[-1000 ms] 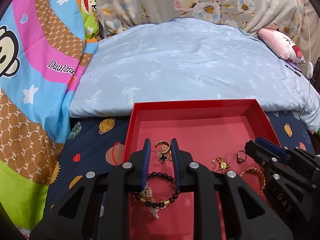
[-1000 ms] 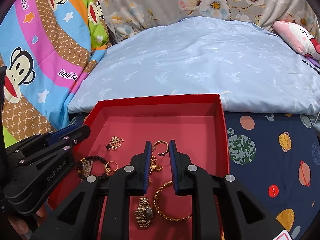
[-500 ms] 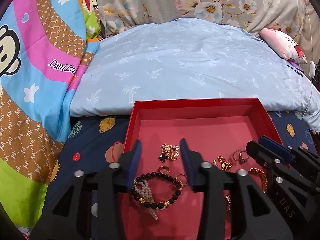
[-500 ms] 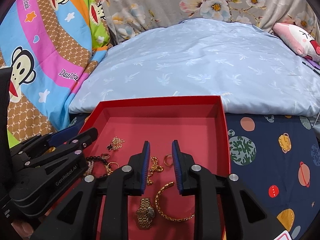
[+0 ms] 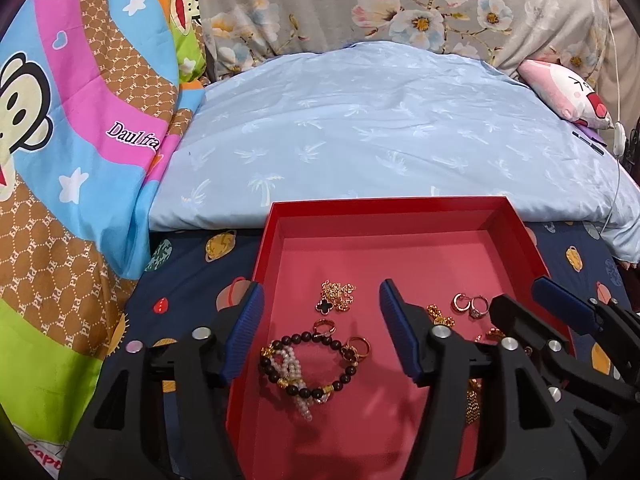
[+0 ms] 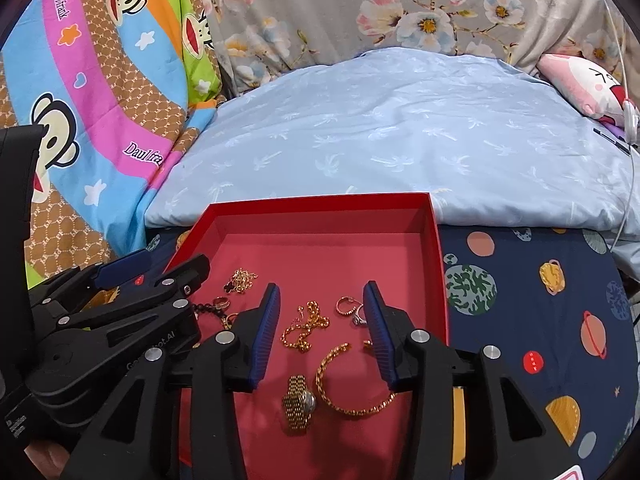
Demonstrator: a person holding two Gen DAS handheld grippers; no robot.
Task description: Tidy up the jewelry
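Note:
A red tray (image 5: 384, 210) (image 6: 316, 206) on the bed holds the jewelry. My left gripper (image 5: 320, 300) hangs over its left half with jaws opening and nothing pinched; below lie a black bead bracelet (image 5: 308, 364) tangled with pearls, a gold ring (image 5: 362, 346) and a black clover chain (image 5: 336, 300). My right gripper (image 6: 320, 300) hovers over the right half, jaws opening and empty, above a gold chain (image 6: 306, 326), hoop earrings (image 6: 348, 306), a gold bangle (image 6: 348, 384) and a gold watch (image 6: 298, 402).
A light blue duvet (image 5: 380, 128) rises just behind the tray. A bright cartoon blanket (image 5: 80, 120) is piled at the left and a pink plush (image 5: 568, 92) lies at the far right. The navy planet-print sheet (image 6: 540, 300) surrounds the tray.
Both grippers have spread their jaws from nearly shut to wide apart. A gold ring that sat between each pair of tips now lies on the tray floor.

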